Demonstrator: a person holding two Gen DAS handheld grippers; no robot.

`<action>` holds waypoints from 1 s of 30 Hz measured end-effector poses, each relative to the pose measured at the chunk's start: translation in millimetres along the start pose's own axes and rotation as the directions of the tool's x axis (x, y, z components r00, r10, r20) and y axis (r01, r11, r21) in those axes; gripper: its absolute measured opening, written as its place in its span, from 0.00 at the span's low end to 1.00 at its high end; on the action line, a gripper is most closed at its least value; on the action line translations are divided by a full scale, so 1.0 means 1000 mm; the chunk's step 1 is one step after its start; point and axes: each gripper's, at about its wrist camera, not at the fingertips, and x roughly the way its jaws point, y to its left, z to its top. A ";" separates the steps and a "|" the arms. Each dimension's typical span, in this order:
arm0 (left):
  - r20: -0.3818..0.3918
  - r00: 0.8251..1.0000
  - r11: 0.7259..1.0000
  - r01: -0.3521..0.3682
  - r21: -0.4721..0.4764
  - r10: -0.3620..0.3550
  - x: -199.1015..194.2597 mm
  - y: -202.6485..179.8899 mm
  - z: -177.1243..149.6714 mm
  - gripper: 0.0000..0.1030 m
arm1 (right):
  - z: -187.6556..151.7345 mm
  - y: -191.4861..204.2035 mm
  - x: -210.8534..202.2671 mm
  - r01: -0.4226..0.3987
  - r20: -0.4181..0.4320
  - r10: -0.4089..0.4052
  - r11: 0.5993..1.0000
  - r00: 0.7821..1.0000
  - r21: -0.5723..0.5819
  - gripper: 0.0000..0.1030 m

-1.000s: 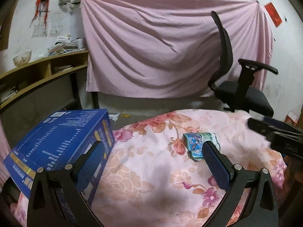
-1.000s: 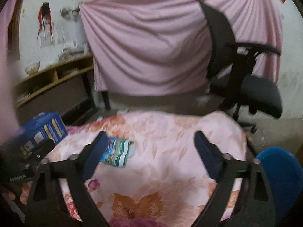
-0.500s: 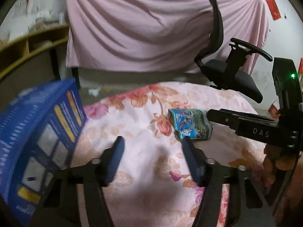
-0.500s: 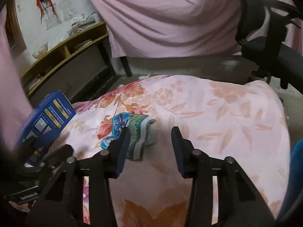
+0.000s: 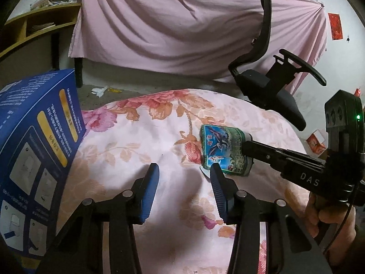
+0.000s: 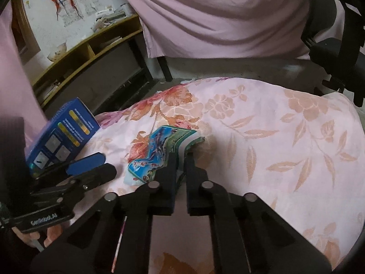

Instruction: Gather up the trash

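A crumpled blue-green packet (image 5: 220,147) (image 6: 157,146) lies on the floral cloth (image 5: 141,141) (image 6: 262,141). My right gripper (image 6: 180,163) is shut on the packet's near edge, which shows between its black fingers. In the left wrist view the right gripper (image 5: 246,145) comes in from the right with its tip on the packet. My left gripper (image 5: 183,182) (image 6: 102,163) hovers just left of the packet; its jaws are closing with only cloth between the blue pads (image 5: 149,189). A blue carton (image 5: 34,150) (image 6: 63,134) stands at the cloth's left edge.
A black office chair (image 5: 269,86) stands beyond the cloth at the right. A pink sheet (image 5: 182,27) hangs behind. A wooden shelf unit (image 6: 86,52) runs along the left wall. Paper scraps (image 5: 100,90) lie on the floor. A person's hand (image 5: 330,223) holds the right gripper.
Both grippers tipped downward and sank toward the cloth. The right jaws went from wide apart to shut on the packet. The left jaws narrowed and hold nothing.
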 end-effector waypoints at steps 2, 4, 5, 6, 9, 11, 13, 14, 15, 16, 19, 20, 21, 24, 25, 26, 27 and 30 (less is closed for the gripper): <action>-0.003 1.000 1.000 0.011 0.005 -0.011 0.000 -0.001 0.000 0.39 | -0.002 -0.005 -0.006 0.012 0.018 -0.013 1.000 1.000 0.017 0.24; -0.008 1.000 1.000 0.023 0.017 -0.023 0.001 -0.004 0.000 0.39 | -0.003 -0.009 -0.013 0.028 0.036 -0.030 0.999 0.999 0.033 0.23; -0.013 0.999 0.999 0.029 0.025 -0.029 0.002 -0.006 0.000 0.39 | -0.004 -0.012 -0.017 0.032 0.043 -0.033 0.999 0.999 0.041 0.23; -0.018 0.999 0.999 0.033 0.033 -0.032 0.003 -0.007 0.000 0.39 | -0.006 -0.016 -0.021 0.042 0.052 -0.045 0.998 0.998 0.056 0.23; -0.033 0.999 0.997 0.043 0.063 -0.041 0.007 -0.014 0.002 0.39 | -0.011 -0.027 -0.034 0.078 0.070 -0.084 0.993 0.994 0.086 0.22; -0.038 0.998 0.995 0.052 0.082 -0.049 0.011 -0.020 0.003 0.39 | -0.016 -0.035 -0.044 0.091 0.085 -0.101 0.989 0.991 0.113 0.21; -0.049 0.997 0.992 0.063 0.110 -0.058 0.016 -0.025 0.005 0.39 | -0.019 -0.041 -0.053 0.108 0.097 -0.121 0.986 0.988 0.130 0.21; -0.052 0.997 0.990 0.066 0.124 -0.060 0.018 -0.027 0.006 0.40 | -0.021 -0.045 -0.059 0.123 0.101 -0.138 0.983 0.985 0.138 0.21; -0.055 0.997 0.988 0.068 0.139 -0.061 0.021 -0.030 0.007 0.40 | -0.022 -0.048 -0.063 0.132 0.103 -0.147 0.981 0.984 0.142 0.21; -0.061 0.996 0.985 0.072 0.157 -0.063 0.024 -0.033 0.009 0.40 | -0.024 -0.051 -0.068 0.147 0.107 -0.163 0.978 0.981 0.148 0.20; -0.083 0.994 0.978 0.082 0.191 -0.067 0.032 -0.038 0.010 0.40 | -0.030 -0.060 -0.079 0.170 0.112 -0.189 0.972 0.976 0.164 0.20; -0.094 0.993 0.977 0.087 0.196 -0.070 0.036 -0.039 0.010 0.40 | -0.032 -0.064 -0.082 0.173 0.111 -0.193 0.970 0.975 0.170 0.20; -0.107 0.992 0.976 0.093 0.199 -0.073 0.039 -0.040 0.010 0.40 | -0.034 -0.066 -0.083 0.173 0.110 -0.194 0.969 0.975 0.176 0.20; -0.121 0.990 0.974 0.100 0.205 -0.076 0.044 -0.040 0.010 0.39 | -0.037 -0.071 -0.085 0.163 0.107 -0.186 0.968 0.977 0.191 0.20; -0.121 0.990 0.972 0.100 0.210 -0.076 0.044 -0.041 0.009 0.38 | -0.038 -0.072 -0.085 0.161 0.106 -0.183 0.968 0.977 0.193 0.20; -0.122 0.990 0.971 0.099 0.218 -0.074 0.043 -0.042 0.009 0.33 | -0.038 -0.071 -0.085 0.160 0.105 -0.183 0.968 0.977 0.194 0.20; -0.123 0.990 0.970 0.095 0.224 -0.068 0.043 -0.043 0.008 0.27 | -0.038 -0.071 -0.084 0.162 0.103 -0.184 0.968 0.977 0.194 0.20; -0.126 0.989 0.968 0.101 0.232 -0.073 0.043 -0.044 0.007 0.16 | -0.039 -0.071 -0.083 0.165 0.097 -0.185 0.968 0.978 0.190 0.20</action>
